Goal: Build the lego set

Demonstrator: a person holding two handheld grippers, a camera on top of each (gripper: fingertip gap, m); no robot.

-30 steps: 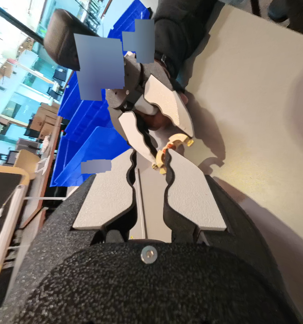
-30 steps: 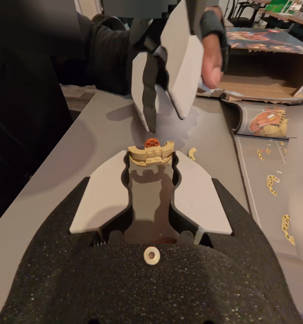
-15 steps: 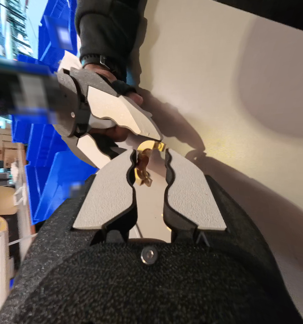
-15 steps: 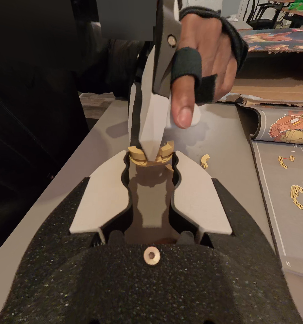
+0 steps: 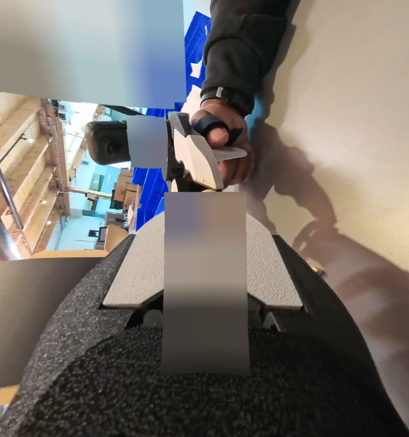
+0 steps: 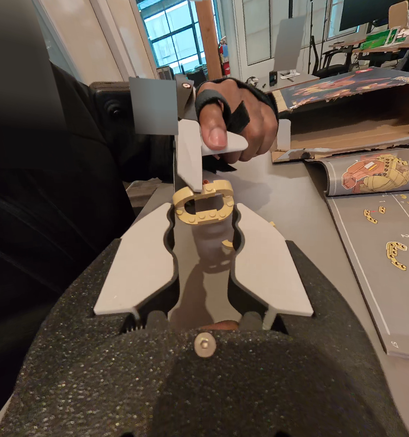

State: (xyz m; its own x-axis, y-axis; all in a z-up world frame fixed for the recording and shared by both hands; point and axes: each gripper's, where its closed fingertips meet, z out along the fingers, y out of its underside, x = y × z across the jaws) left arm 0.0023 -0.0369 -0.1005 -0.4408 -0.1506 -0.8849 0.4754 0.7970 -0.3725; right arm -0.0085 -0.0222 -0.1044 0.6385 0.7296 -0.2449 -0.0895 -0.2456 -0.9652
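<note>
My right gripper (image 6: 204, 209) is shut on a tan ring-shaped brick assembly (image 6: 206, 218) and holds it above the grey table (image 6: 281, 189). The pads press on the ring's left and right sides. A small red-brown piece (image 6: 206, 181) sits on the ring's far edge. My left gripper (image 6: 191, 186) comes down from above, and one fingertip (image 6: 195, 184) touches the ring's far side. I cannot see whether both its pads press on it. In the left wrist view a mosaic patch hides my own fingertips, and only the outer parts of the fingers (image 5: 142, 264) show. The right gripper (image 5: 198, 170) shows just beyond them.
An open instruction booklet (image 6: 376, 224) lies at the right, with a torn cardboard box (image 6: 352, 106) behind it. Small tan pieces (image 6: 227, 243) lie on the table under the ring. Blue bins (image 5: 149, 189) stand beyond the table edge. A person's hands grip both handles. Left and right tips are no more than a few centimetres apart.
The ring has tilted in my right gripper, so its hole now faces the camera. My left gripper has shifted onto the ring's far side and its jaws have narrowed.
</note>
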